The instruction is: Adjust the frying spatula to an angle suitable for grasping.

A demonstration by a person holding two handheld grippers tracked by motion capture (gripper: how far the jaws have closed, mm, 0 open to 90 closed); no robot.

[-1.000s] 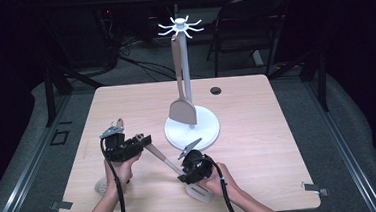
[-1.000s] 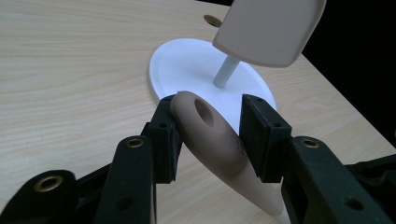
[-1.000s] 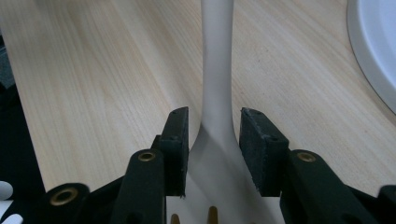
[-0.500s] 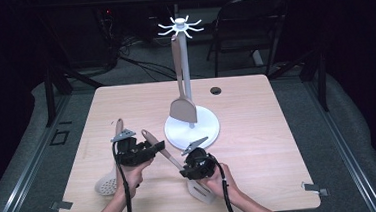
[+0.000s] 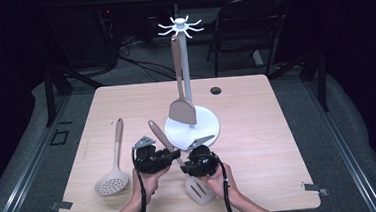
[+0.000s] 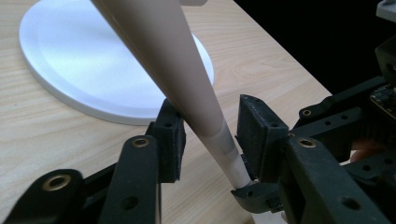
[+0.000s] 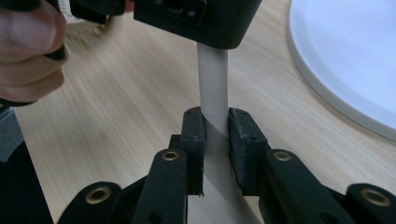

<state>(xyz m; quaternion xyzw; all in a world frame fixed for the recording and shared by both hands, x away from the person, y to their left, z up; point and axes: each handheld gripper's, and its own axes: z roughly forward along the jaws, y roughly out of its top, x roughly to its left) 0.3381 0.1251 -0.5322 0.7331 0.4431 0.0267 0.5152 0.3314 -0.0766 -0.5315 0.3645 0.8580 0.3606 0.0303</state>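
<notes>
The right gripper (image 5: 188, 167) has its jaws squeezed tight on the neck of a slotted turner (image 5: 200, 191), holding it near the front edge of the table (image 5: 278, 130). The turner's flat end sits at 6 o'clock from the gripper, and its brown handle points up toward 11 o'clock. In the right gripper view the pads (image 7: 192, 140) press on both sides of the neck.

The left gripper (image 5: 172, 156) is just beside the right one, at its 9 o'clock. Its jaws have just been closing around the handle (image 6: 187, 88). One pad is at the handle, and the other has a small gap.

A white stand (image 5: 192, 128) is at 12 o'clock from the grippers, with a spatula (image 5: 182, 111) hanging on it. A holey spoon (image 5: 112, 180) lies at 9 o'clock.
</notes>
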